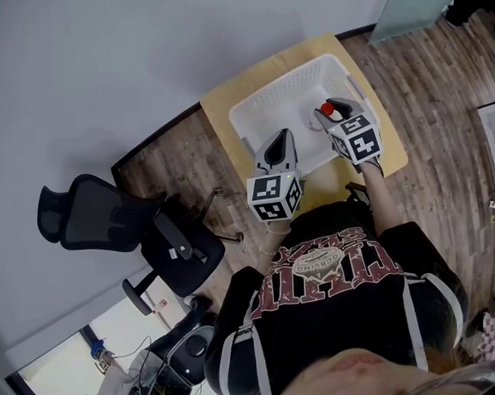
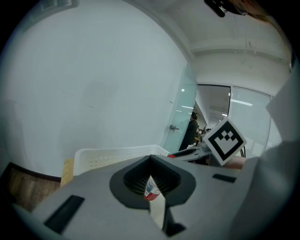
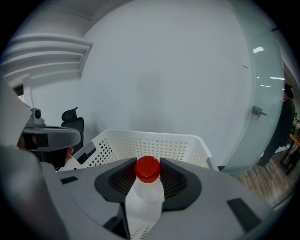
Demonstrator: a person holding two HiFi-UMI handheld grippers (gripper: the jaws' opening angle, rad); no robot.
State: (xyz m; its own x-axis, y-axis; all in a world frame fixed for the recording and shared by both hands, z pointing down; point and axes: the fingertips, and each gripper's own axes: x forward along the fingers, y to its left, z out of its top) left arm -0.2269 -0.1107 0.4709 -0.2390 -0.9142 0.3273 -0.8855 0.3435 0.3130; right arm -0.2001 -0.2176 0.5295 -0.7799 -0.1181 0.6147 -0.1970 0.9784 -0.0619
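Observation:
My right gripper [image 1: 331, 114] hangs over the right part of a white perforated basket [image 1: 264, 98], shut on a clear plastic bottle [image 3: 146, 199] just below its red cap [image 3: 148, 168]. The cap [image 1: 327, 109] also shows in the head view. My left gripper [image 1: 279, 144] is held at the basket's near edge, jaws drawn close together. In the left gripper view a small white piece with a red and blue label [image 2: 150, 188] is pinched between them; its shape is mostly hidden. The right gripper's marker cube [image 2: 225, 140] shows to the right there.
The basket [image 3: 140, 145] stands on a small light wooden table [image 1: 220, 94] against a white wall. A black office chair [image 1: 109, 219] is to the left on the wood floor. A glass partition [image 3: 276, 112] and a distant person are on the right.

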